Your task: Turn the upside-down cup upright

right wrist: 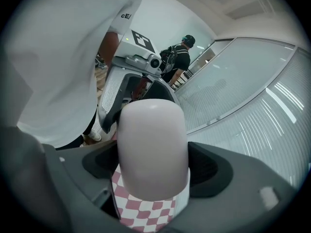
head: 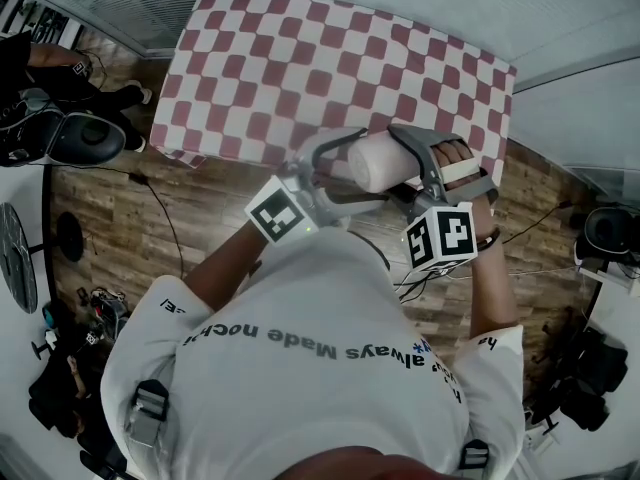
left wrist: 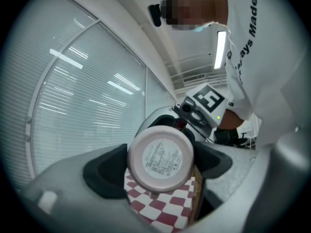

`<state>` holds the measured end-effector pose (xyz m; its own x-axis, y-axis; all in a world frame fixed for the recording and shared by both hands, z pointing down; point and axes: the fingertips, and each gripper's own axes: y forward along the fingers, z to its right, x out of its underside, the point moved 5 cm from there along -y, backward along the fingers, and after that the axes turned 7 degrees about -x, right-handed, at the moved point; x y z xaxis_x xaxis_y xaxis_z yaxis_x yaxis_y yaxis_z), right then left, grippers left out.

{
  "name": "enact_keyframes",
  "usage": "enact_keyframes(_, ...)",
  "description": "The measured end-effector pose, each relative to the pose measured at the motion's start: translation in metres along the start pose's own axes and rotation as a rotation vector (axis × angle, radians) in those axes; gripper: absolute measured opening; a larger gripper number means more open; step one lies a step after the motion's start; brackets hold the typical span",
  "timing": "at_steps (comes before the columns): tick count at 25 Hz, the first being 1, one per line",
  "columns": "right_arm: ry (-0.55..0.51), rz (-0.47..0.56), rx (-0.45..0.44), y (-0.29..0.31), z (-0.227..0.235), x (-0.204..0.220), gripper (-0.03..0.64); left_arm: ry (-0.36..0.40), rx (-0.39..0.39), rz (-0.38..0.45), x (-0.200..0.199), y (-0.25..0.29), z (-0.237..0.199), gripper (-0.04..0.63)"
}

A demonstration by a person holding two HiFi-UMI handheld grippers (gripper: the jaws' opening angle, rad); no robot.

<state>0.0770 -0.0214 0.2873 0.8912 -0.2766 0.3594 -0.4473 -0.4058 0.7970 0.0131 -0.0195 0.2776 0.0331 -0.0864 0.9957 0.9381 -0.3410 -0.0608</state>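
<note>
A pale pink cup (head: 378,163) lies on its side in the air, just above the near edge of the red-and-white checked table (head: 300,58). My left gripper (head: 345,173) comes from the left along the cup's axis. In the left gripper view the labelled base of the cup (left wrist: 160,157) faces the camera, and both pads of the left gripper (left wrist: 160,166) lie against it. My right gripper (head: 420,163) reaches across the cup from the right. In the right gripper view the smooth side of the cup (right wrist: 153,149) fills the gap, with both pads of the right gripper (right wrist: 154,166) touching it.
Wooden floor (head: 210,198) with cables runs along the table's near side. An office chair (head: 85,138) stands at the left and dark equipment (head: 610,233) at the right. A person in black (right wrist: 177,57) stands by the glass wall.
</note>
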Motion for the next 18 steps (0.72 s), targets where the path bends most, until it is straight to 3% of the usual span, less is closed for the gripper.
enact_keyframes(8, 0.146, 0.131, 0.01, 0.001, -0.002, 0.002, 0.428, 0.001, 0.037, 0.012, -0.004, -0.001, 0.0, 0.426)
enact_keyframes(18, 0.41, 0.383, -0.019, 0.009, -0.008, 0.008, 0.425, 0.02, 0.112, 0.026, -0.012, 0.003, 0.0, 0.423)
